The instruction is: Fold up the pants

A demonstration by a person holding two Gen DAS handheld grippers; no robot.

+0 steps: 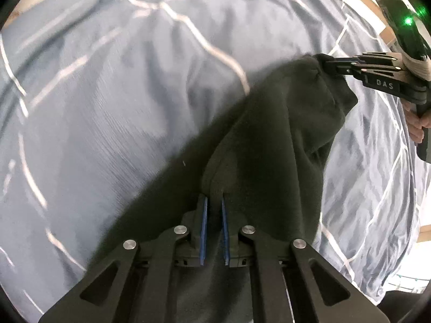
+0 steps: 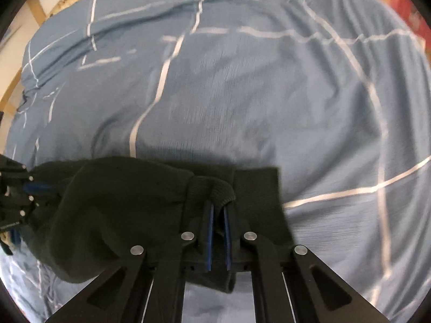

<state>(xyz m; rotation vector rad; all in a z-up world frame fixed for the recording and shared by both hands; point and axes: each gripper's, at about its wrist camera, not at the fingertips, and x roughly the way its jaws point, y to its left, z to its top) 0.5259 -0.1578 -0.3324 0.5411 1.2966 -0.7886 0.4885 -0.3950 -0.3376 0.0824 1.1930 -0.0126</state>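
Blue-padded fingers [image 1: 204, 228] of the left hand-held gripper [image 1: 214, 202] sit nearly together with a fold of the dark pants [image 1: 258, 145] pinched between them, so this gripper is clamped on the cloth. From that grip the pants stretch away forward and to the right, up to the right hand-held gripper [image 1: 327, 66], which bites the far corner of the fabric. In its own view the right hand-held gripper [image 2: 218, 210] likewise has its pads almost closed on a ribbed band, most likely the waistband or a cuff, though I cannot tell which. The pants [image 2: 121, 202] run off to its left, where the left hand-held gripper [image 2: 24, 188] shows at the edge of the frame, holding the other end.

Beneath and beyond both grippers lies a bed with a blue duvet [image 2: 242, 94] crossed by pale lines, rumpled in places. The garment appears lifted and held taut between the two grips, with a loose part sagging below them.

My judgement is that the step in hand is carrying or spreading the pants before a fold. Next the move calls for lowering both ends together onto the duvet, keeping tension even so the cloth lands flat, and only then releasing
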